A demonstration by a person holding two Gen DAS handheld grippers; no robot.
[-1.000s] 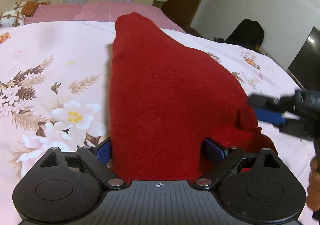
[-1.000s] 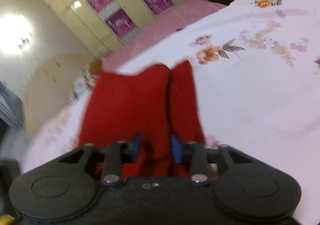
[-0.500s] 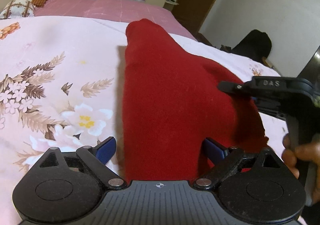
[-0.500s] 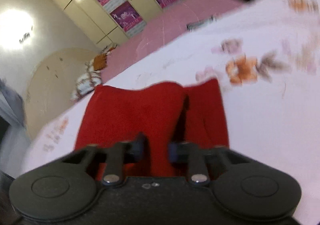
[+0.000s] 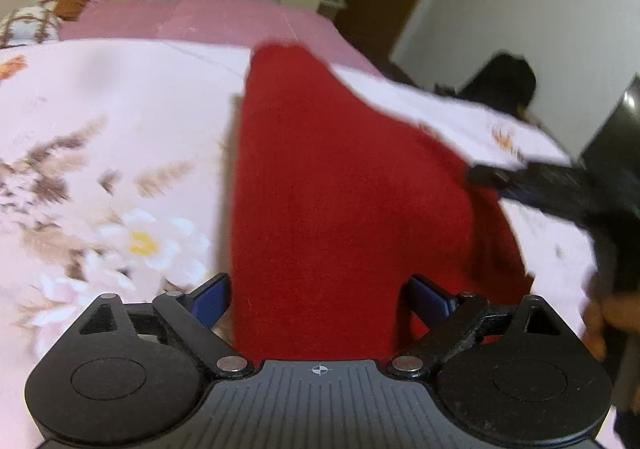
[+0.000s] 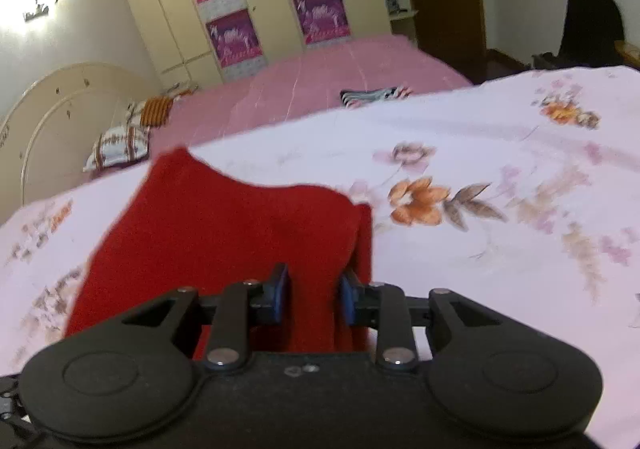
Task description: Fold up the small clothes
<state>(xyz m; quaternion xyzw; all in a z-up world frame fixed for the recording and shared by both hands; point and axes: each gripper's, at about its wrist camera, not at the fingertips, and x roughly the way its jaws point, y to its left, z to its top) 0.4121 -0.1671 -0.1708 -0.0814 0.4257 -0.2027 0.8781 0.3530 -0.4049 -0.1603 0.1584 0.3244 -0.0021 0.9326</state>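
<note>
A small red knit garment lies on the floral bedsheet. In the left wrist view my left gripper is open, its blue pads wide apart on either side of the garment's near end. My right gripper is shut on a fold of the red garment, lifting its right side over. The right gripper also shows in the left wrist view at the garment's right edge, where a fold stands up.
The white floral sheet covers the near bed. A pink bedspread lies behind with pillows and a striped cloth. A wardrobe with purple posters and a dark bag stand beyond.
My right gripper has carried the garment's right side up and inward, raising a fold. The left gripper stays open around the near end; the view shifted slightly.
</note>
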